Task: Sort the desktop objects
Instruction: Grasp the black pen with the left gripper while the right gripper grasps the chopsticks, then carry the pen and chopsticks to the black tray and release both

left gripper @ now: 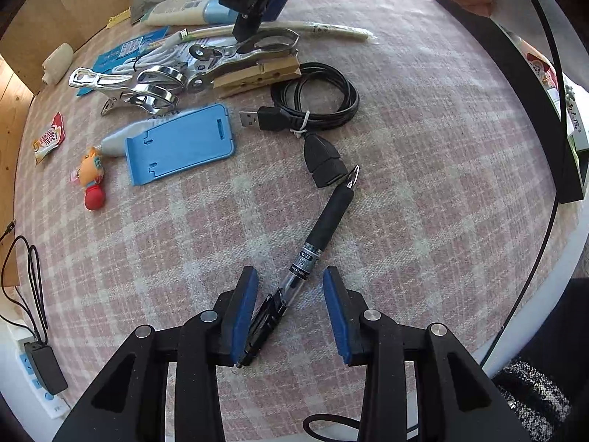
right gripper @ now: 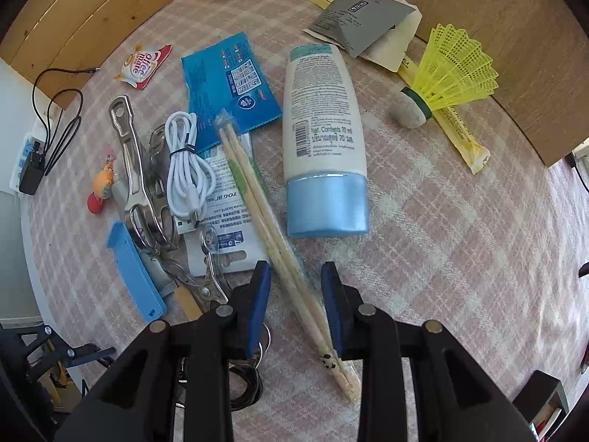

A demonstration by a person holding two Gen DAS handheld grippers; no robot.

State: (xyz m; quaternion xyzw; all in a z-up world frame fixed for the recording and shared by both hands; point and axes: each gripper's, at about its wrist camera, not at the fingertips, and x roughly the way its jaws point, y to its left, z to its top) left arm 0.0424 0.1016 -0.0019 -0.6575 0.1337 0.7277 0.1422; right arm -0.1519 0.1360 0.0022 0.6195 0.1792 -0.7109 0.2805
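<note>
Left tongs [left gripper: 289, 311] part-open astride pen [left gripper: 294, 265], right tongs [right gripper: 294, 302] part-open astride chopsticks [right gripper: 272, 243]

Pink plaid tablecloth [right gripper: 460, 221] w/ wooden boards [right gripper: 515, 18] behind, sunlit.

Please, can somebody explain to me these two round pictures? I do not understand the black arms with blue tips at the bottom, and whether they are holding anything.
Each picture comes from a fisheye camera on a handheld two-finger gripper, looking along its fingers; a person carries one in each hand. In the left view, the left gripper stands open around a black pen lying on the checked cloth; only the left pad seems to touch it. Behind lie a blue phone stand and a black USB cable. In the right view, the right gripper stands open over wrapped chopsticks, not squeezing them. Nearby are a lotion tube and a yellow shuttlecock. Nothing is lifted.
</note>
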